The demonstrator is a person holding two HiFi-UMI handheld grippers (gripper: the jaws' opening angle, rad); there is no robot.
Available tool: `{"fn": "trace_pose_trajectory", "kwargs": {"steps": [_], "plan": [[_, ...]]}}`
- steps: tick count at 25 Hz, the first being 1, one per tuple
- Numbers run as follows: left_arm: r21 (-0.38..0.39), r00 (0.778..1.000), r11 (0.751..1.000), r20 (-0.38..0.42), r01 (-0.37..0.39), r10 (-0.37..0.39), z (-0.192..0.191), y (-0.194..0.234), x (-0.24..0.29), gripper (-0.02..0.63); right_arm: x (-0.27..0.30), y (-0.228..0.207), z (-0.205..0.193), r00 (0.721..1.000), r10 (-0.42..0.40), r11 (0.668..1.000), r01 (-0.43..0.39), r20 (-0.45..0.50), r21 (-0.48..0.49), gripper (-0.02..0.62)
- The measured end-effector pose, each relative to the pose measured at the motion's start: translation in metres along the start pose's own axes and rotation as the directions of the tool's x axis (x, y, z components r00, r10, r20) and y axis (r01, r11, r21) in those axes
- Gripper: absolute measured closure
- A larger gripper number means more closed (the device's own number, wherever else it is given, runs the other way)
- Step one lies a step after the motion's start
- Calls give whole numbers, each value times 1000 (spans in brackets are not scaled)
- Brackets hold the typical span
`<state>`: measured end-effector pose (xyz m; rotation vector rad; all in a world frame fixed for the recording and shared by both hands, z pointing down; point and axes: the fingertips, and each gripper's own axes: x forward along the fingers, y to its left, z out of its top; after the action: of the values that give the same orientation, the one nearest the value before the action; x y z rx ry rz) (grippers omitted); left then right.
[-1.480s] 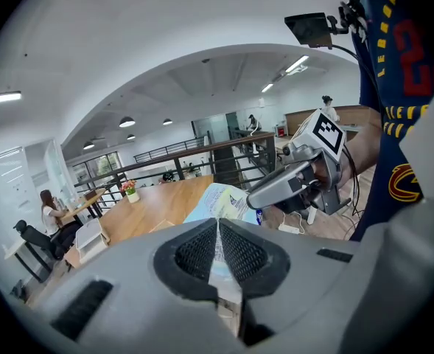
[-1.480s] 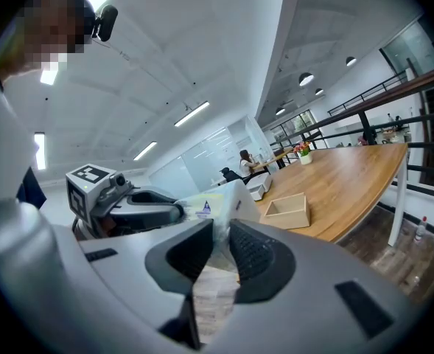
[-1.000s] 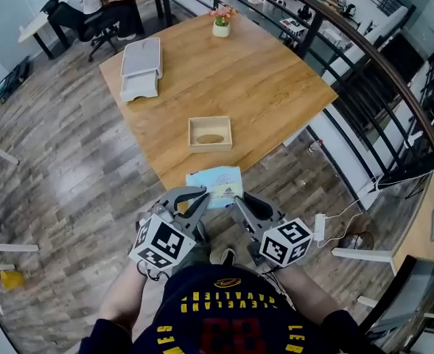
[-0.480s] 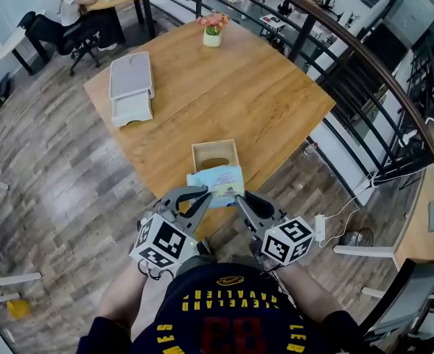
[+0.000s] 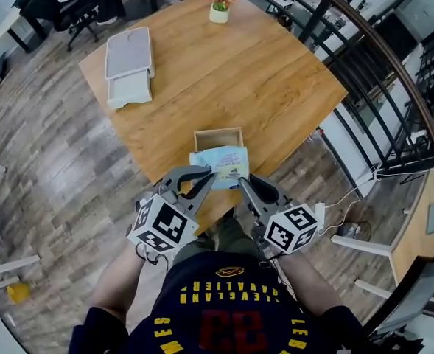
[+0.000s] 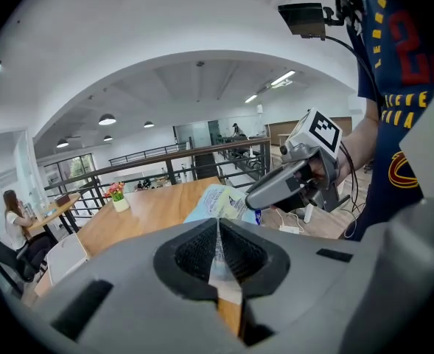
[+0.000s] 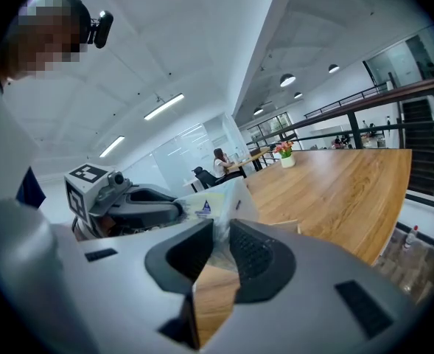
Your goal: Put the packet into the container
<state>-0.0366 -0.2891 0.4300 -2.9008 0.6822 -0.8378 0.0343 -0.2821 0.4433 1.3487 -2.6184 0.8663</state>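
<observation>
We hold our left gripper (image 5: pixel 205 174) out in front, tipped down a bit, jaws pinched on the packet (image 5: pixel 220 164) at its left edge. Our right gripper (image 5: pixel 240 180) grips its right edge. The packet hangs close to the open wooden box (image 5: pixel 218 131) on the table (image 5: pixel 202 72).

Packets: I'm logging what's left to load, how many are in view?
1. The packet hangs between the left gripper and right gripper, both shut on it, by the near edge of the container. No others.
</observation>
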Motion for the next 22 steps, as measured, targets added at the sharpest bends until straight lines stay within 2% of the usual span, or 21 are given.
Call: {"fn": "trace_pose_trajectory", "kwargs": {"steps": [11,22], "plan": [[5,997,999,-69,-36,36,-13,37,43,591,42,-45,7,998,37,999,-37,-58,3,518],[3,993,1000,-118,-28,29,-48,56,82,591,81,-82,-17,991,37,999,-37,-130,3,518]]}}
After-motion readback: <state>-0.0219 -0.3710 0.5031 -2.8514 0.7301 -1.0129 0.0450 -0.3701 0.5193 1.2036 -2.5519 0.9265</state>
